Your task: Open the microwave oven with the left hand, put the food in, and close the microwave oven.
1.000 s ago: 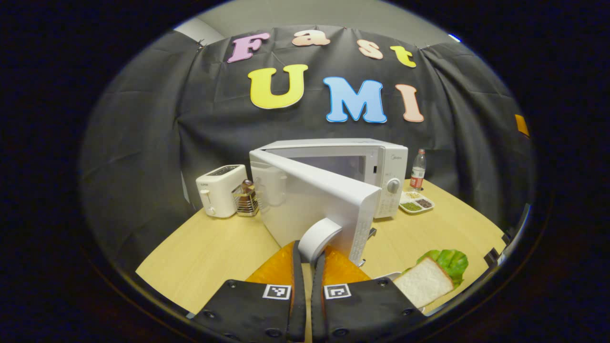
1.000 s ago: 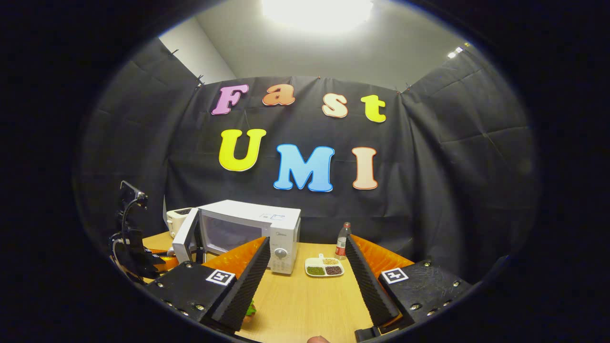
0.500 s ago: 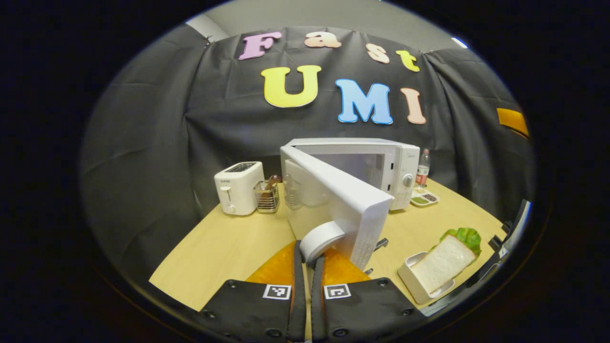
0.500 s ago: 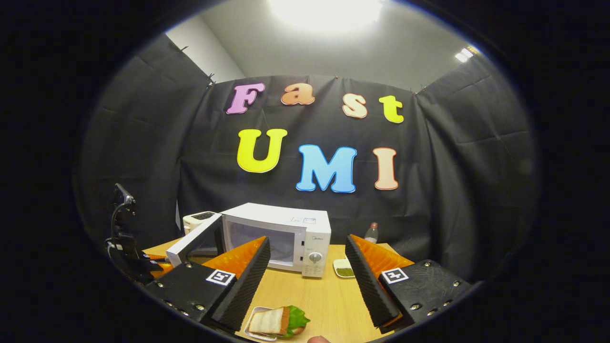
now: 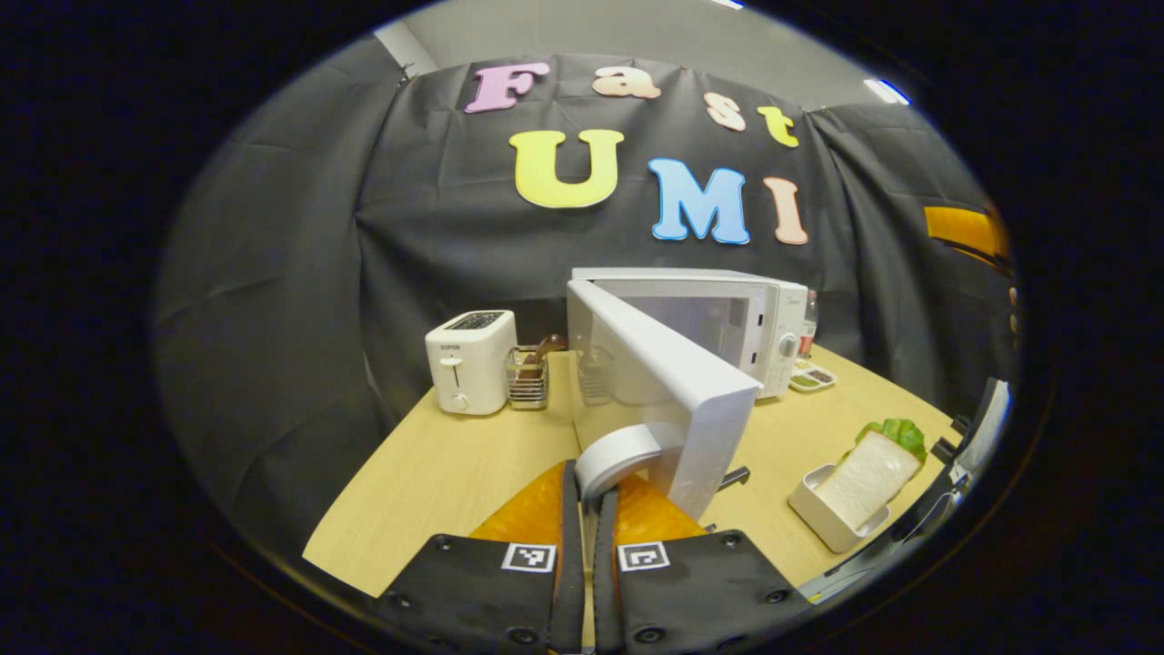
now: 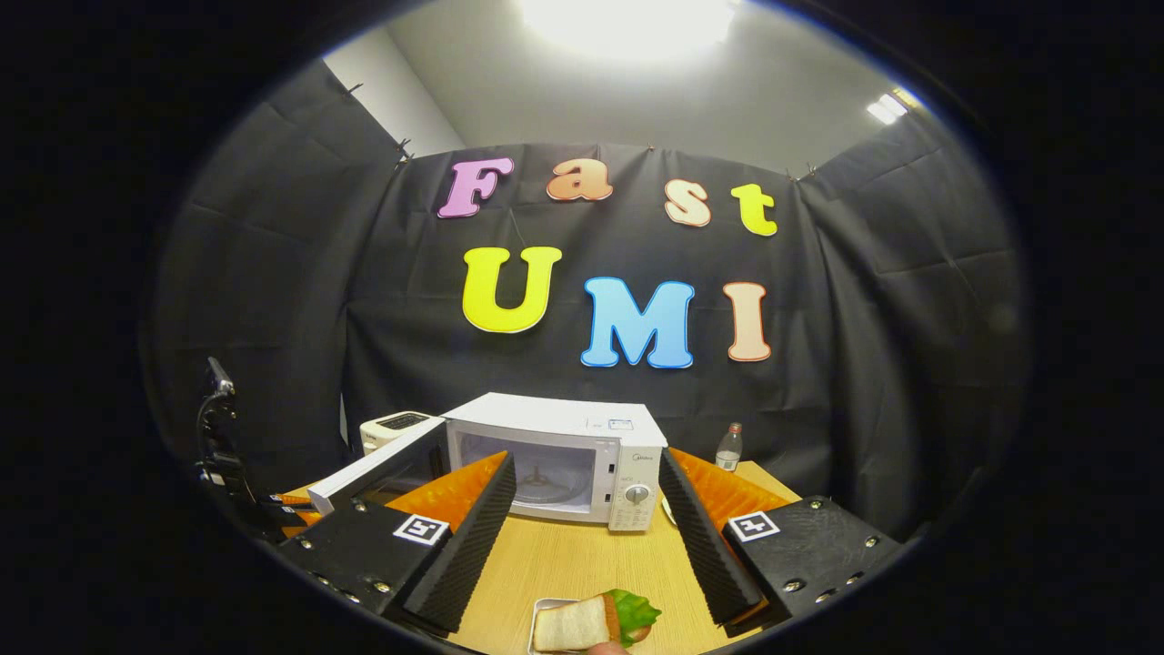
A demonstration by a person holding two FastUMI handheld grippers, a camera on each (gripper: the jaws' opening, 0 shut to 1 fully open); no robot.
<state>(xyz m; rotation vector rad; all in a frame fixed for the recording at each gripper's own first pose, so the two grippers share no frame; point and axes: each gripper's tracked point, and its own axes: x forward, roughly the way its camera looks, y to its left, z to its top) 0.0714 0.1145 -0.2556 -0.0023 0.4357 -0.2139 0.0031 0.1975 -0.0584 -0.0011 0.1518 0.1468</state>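
Observation:
A white microwave stands at the back of the wooden table, its door swung wide open. My left gripper is shut on the door's rounded white handle. A sandwich of white bread and lettuce sits in a small white tray on the table in front of the microwave. In the right gripper view, my right gripper hangs open above the table, with the sandwich just below and between its fingers, apart from them.
A white toaster and a wire holder stand left of the microwave. A bottle and a divided dish sit to its right. The table's front edge lies close to my left gripper.
The door has swung further open with my left gripper on its handle. The right gripper has shifted so that the sandwich now shows nearer between its fingers.

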